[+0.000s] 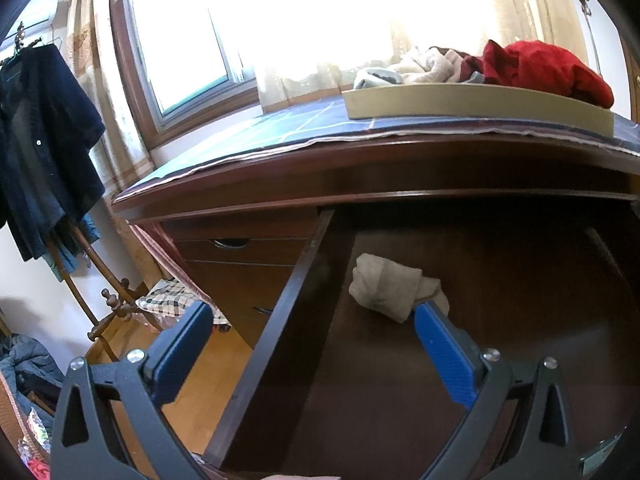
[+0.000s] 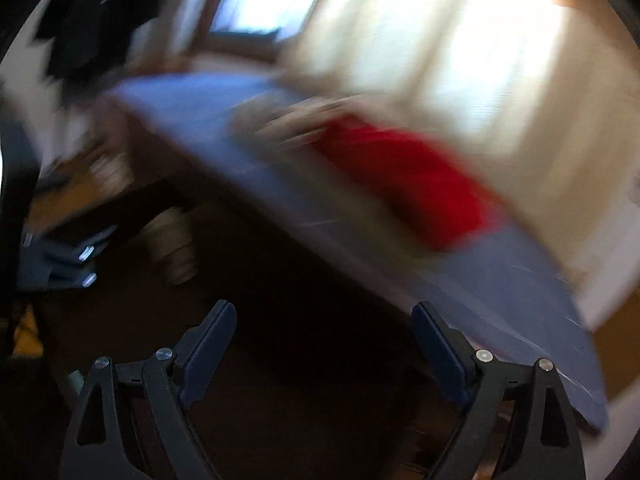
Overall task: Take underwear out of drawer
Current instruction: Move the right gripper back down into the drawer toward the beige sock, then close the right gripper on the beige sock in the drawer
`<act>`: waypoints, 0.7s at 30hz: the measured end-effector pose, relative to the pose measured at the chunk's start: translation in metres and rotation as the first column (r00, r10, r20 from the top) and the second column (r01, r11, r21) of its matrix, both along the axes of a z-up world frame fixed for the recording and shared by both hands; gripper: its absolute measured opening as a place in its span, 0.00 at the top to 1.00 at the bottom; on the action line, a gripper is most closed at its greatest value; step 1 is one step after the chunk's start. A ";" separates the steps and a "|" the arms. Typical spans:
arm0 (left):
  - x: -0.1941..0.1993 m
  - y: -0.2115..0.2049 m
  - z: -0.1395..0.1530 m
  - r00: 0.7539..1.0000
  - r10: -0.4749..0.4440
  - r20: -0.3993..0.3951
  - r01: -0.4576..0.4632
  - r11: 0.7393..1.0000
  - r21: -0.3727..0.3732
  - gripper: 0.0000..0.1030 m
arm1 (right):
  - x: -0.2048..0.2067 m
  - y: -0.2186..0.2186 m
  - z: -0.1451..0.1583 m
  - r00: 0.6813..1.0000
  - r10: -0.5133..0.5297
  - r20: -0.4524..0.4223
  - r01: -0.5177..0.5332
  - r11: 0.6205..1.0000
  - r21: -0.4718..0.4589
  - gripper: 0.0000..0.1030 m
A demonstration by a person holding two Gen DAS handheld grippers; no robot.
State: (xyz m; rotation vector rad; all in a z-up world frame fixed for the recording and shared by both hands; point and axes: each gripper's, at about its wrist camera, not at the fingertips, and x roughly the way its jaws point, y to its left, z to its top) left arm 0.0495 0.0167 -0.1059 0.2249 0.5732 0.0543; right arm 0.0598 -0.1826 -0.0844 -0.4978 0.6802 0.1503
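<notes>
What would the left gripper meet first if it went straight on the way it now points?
Probably the left side wall of the open drawer, which runs up between the open fingers of the left gripper. The beige rolled garment lies just past the tip of its right finger, slightly off that line. Depth is unclear.

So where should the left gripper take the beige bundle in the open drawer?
Probably across the thick rolled middle of the beige bundle, coming down from above and the front: it lies loose on the drawer floor, just ahead of the open left gripper.
</notes>
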 end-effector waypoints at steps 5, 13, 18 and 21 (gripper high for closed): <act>-0.001 0.002 0.001 1.000 0.007 0.011 -0.007 1.000 -0.014 0.00 | 0.036 0.034 -0.045 0.970 0.161 -0.181 -0.155 0.987 0.043 0.12; -0.003 0.002 0.001 1.000 0.005 0.021 -0.004 1.000 -0.023 0.00 | 0.052 0.044 -0.084 0.931 0.256 -0.261 -0.234 0.966 0.112 0.12; -0.004 0.004 0.002 1.000 0.006 0.024 -0.006 1.000 -0.030 0.00 | 0.034 0.030 -0.098 0.919 0.281 -0.278 -0.272 0.960 0.070 0.12; -0.003 0.006 0.003 0.999 0.020 0.029 -0.019 0.999 -0.042 0.00 | 0.036 0.031 -0.100 0.915 0.291 -0.278 -0.274 0.957 0.101 0.12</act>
